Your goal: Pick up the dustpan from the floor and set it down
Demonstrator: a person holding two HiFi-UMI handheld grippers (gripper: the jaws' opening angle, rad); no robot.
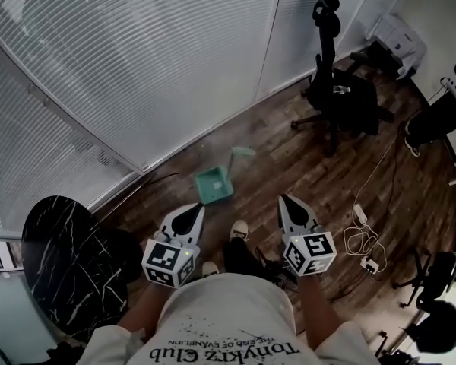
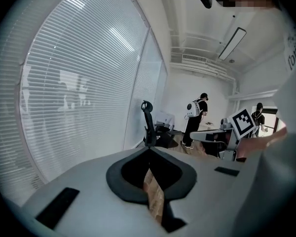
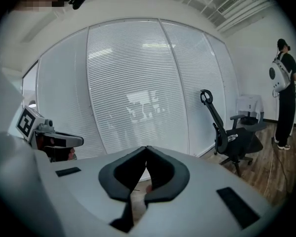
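Head view: the green dustpan (image 1: 213,186) lies on the wooden floor (image 1: 289,166), close to the wall of white blinds (image 1: 137,59), its handle (image 1: 241,152) pointing away from the person. The left gripper (image 1: 195,210) and the right gripper (image 1: 286,202) are held side by side above the floor, both pointing forward. The dustpan lies ahead of them, just beyond the left gripper's tip, and neither gripper touches it. The person's shoes (image 1: 239,230) show between the grippers. A black office chair (image 1: 338,97) stands farther off to the right, a round black table (image 1: 61,257) is at the lower left, and white cables (image 1: 361,238) lie on the floor to the right.

Left gripper view: the fingers (image 2: 121,179) are closed, tips together, with nothing held; only a strip of floor shows through the gap below the tips. Beyond them are the blinds, the office chair and, farther back, a person with a white backpack (image 2: 193,108). The right gripper's marker cube (image 2: 242,122) is at the right edge. The dustpan is not seen here.

Right gripper view: these fingers (image 3: 170,174) are also closed tip to tip and empty. Behind them are the blinds and the office chair, with the person with the backpack at the far right. The left gripper shows at the left edge. The dustpan cannot be made out here.
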